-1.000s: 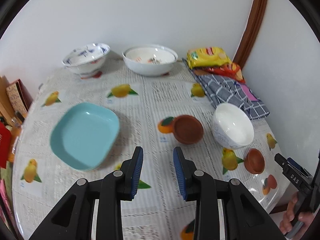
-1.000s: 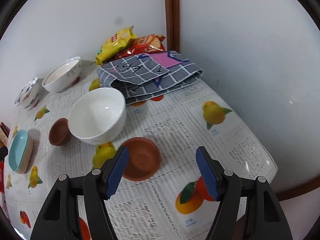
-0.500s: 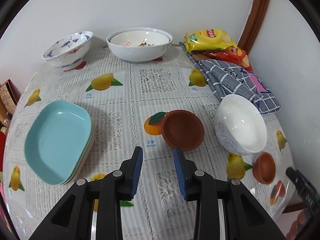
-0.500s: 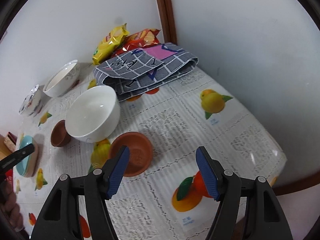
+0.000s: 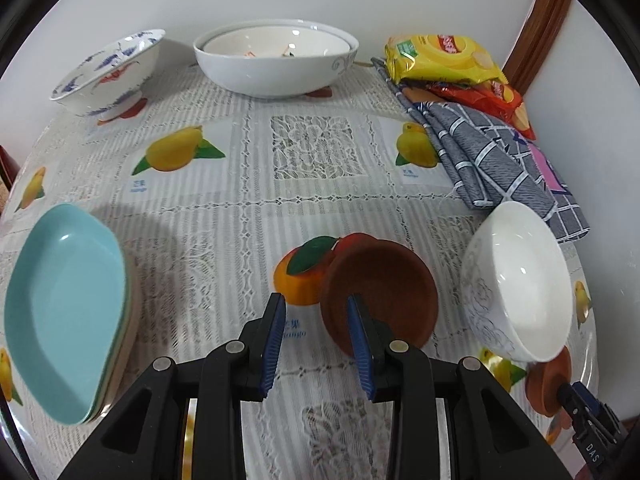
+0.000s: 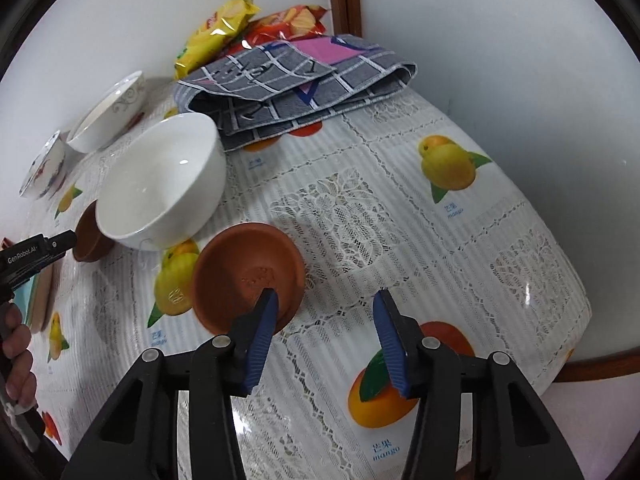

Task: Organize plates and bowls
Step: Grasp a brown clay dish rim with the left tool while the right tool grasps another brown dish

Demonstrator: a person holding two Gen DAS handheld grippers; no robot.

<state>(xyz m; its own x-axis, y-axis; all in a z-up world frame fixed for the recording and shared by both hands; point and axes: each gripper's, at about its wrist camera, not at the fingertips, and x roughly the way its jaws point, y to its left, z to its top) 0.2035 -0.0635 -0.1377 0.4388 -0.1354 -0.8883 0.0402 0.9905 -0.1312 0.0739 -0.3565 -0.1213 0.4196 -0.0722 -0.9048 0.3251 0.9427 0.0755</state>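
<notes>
- Now the left gripper [image 5: 316, 344] stands narrowly open at lower centre, one finger over the brown saucer's [image 5: 384, 280] near rim, gripping nothing.
- Right gripper [image 6: 325, 334], jaws just closing, straddles the smaller brown saucer's [image 6: 244, 260] rim without pressing it, beside the white bowl [image 6: 160, 184].

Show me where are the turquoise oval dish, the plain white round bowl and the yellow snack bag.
Turquoise oval dish [image 5: 66, 312], left wrist view, inner floor.
Plain white round bowl [image 6: 160, 188], right wrist view, inside wall.
Yellow snack bag [image 5: 440, 58], left wrist view, front face.
</notes>
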